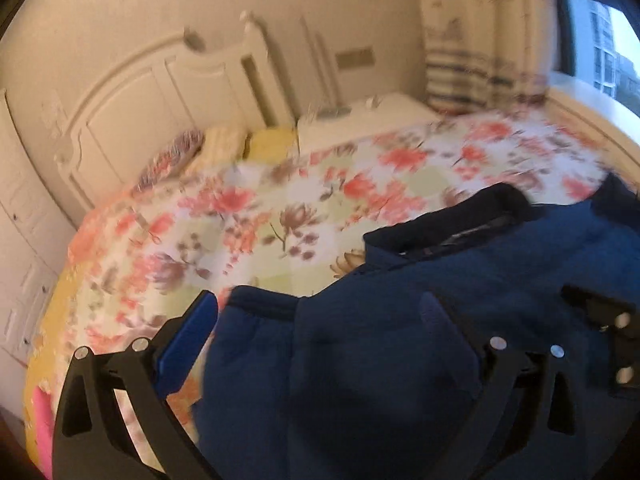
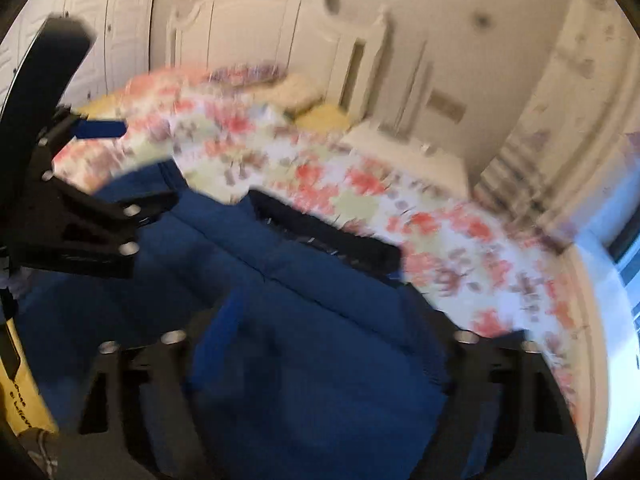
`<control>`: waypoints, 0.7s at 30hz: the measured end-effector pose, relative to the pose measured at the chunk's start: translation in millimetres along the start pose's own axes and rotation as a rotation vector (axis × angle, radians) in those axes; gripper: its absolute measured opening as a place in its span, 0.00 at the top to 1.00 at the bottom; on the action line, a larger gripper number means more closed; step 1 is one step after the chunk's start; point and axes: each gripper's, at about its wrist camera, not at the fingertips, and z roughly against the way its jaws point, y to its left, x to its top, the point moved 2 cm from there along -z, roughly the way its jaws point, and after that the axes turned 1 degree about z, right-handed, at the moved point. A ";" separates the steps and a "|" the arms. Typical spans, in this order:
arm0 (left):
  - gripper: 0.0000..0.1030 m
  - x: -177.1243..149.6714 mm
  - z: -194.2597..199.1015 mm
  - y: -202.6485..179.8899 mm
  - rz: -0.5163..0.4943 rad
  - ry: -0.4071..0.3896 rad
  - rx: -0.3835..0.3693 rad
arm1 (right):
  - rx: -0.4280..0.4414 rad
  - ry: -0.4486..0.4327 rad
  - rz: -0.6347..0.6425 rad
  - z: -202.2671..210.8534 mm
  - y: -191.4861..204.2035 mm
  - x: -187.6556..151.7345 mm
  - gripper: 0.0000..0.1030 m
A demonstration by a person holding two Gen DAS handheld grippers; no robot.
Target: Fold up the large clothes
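Left tongs spread wide, over navy garment

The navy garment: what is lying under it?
Under the navy garment lies the floral bedspread, showing beyond its edges. The part directly beneath is covered, so anything else there cannot be seen.
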 end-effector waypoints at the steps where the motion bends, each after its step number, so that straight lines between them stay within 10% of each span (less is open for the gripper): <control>1: 0.03 -4.3 -14.1 0.3 0.005 0.022 0.004 | -0.006 0.051 -0.002 -20.2 -2.2 -3.9 0.39; 4: 0.02 -23.9 -54.4 -2.8 0.029 0.109 -0.026 | 0.135 0.104 -0.139 -42.5 -19.5 -11.4 0.38; 10: 0.02 -27.0 -60.6 1.0 0.017 0.107 -0.007 | 0.110 0.038 -0.131 -20.9 -17.6 7.7 0.39; 21: 0.02 -28.8 -63.1 1.3 0.033 0.108 -0.026 | -0.168 0.060 -0.097 -11.4 -63.3 -13.6 0.35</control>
